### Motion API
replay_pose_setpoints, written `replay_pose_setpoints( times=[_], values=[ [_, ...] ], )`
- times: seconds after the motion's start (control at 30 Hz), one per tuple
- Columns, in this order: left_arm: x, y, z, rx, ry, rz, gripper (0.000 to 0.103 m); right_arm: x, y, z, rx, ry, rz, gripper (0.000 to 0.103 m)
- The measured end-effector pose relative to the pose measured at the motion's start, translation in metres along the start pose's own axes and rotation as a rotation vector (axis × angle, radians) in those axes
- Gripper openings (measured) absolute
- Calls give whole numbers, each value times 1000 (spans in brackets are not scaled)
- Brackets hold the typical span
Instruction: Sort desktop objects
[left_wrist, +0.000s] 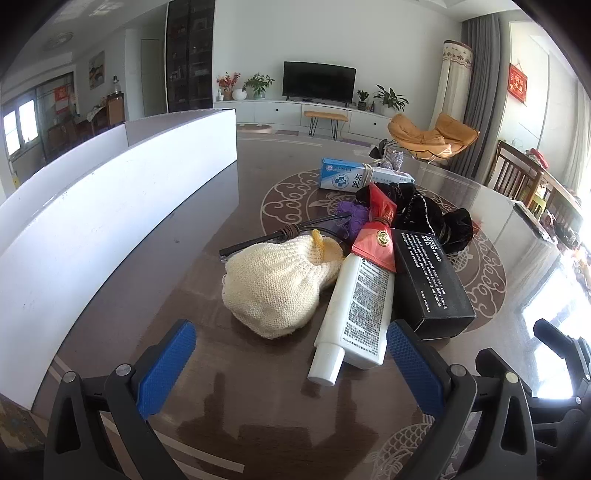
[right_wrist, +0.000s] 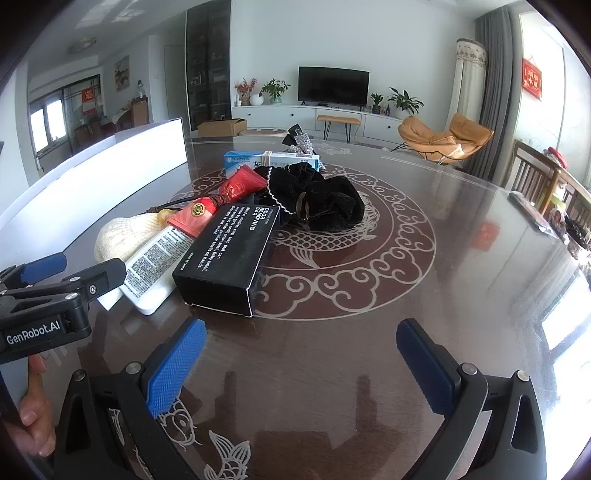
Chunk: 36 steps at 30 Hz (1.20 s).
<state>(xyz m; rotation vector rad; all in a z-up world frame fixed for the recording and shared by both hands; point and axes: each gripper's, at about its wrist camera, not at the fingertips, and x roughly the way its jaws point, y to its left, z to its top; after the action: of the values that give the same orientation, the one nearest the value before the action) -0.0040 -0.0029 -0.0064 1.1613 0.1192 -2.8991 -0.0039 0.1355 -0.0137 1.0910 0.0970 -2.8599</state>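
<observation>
A pile of small objects lies on the dark patterned table (left_wrist: 184, 236). A cream knitted pouch (left_wrist: 273, 288) sits beside a white tube with a red end (left_wrist: 364, 306) and a black box (left_wrist: 428, 280). Behind them lie black fabric (left_wrist: 424, 214), a purple puff (left_wrist: 351, 218), a black stick (left_wrist: 266, 238) and a blue and white box (left_wrist: 347, 177). My left gripper (left_wrist: 291, 362) stands open just short of the tube's cap, nothing between its pads. My right gripper (right_wrist: 301, 365) is open over bare table, right of the black box (right_wrist: 229, 258). The left gripper (right_wrist: 55, 277) shows at that view's left edge.
A white box with tall walls (left_wrist: 110, 221) stands along the left side of the table. A dark flat item (right_wrist: 532, 214) lies near the table's far right edge, by wooden chairs (right_wrist: 535, 173). A person's fingers (right_wrist: 33, 410) hold the left tool.
</observation>
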Motion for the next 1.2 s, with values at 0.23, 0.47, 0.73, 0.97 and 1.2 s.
replay_pose_setpoints(
  times=[0.23,0.47,0.73,0.97,1.2],
  values=[
    [1,0,0,-1,11,-4,103,0,-6,-3,40,-7,23,103],
    [5,-1,-1,0,31,-5,103,2,1,-4,18,-7,18,103],
    [3,10,-2,-60,46,-34,103,12,1,-3,18,41,31,103],
    [7,6,-4,-49,59,-29,103,11,-3,-3,42,31,52,103],
    [8,7,-4,-54,63,-30,103,12,-2,-4,45,31,54,103]
  ],
)
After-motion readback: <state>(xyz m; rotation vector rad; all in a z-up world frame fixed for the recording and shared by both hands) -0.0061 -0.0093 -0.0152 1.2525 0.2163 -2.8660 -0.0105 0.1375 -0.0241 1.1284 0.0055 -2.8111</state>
